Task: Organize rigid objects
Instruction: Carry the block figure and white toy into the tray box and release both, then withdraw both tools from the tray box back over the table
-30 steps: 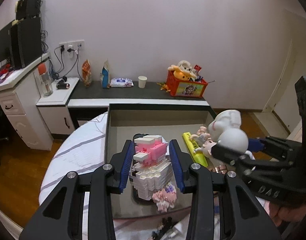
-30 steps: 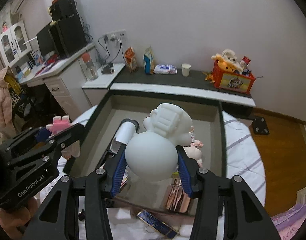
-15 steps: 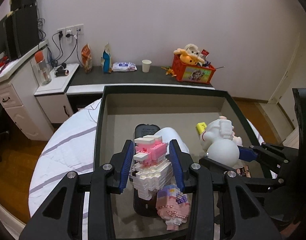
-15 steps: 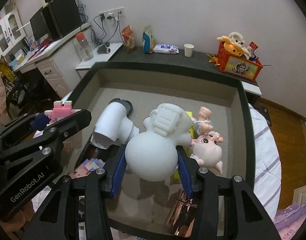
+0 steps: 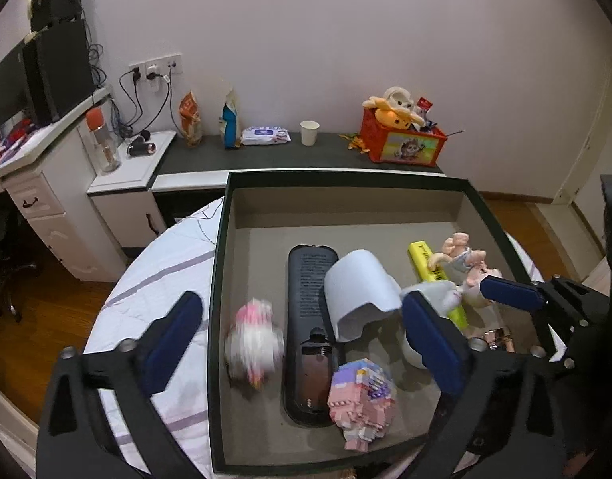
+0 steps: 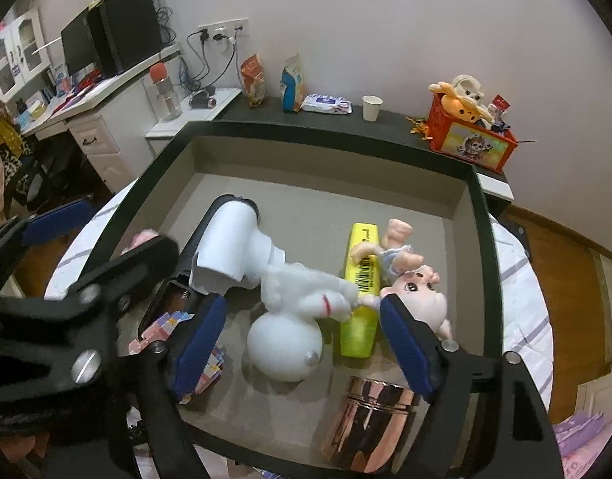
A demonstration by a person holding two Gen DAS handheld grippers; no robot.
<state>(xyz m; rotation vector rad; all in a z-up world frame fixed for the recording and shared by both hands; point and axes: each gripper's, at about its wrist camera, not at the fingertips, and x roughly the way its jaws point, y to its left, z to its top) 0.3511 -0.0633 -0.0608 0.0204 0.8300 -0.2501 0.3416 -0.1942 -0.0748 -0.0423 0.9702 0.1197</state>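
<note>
Toys: a pink-and-white block figure and a white round-headed figurine, both inside the dark-rimmed storage box on the striped cloth.
Left gripper: jaws opening, spread very wide; nothing is gripped. The block figure shows between them as a motion-blurred smear close to the box's left wall, apparently dropping free.
Right gripper: jaws opening, pads clear of the figurine on both sides; it holds nothing.
Why here: the box looks like the collecting place, so each toy is let go over a bare patch of floor among what it already holds.
Neighbours: black remote, white cylindrical part, yellow highlighter, pig doll, second pastel block model, copper tin.
Figurine's axis: long axis runs near to far; round head toward the camera, body and limbs pointing away toward the highlighter and the white part. It seems to lie tipped on its head, likely to roll.
Block figure's axis: too blurred to tell.
Stage: release in progress; judged nearly done for these two pieces.
</note>
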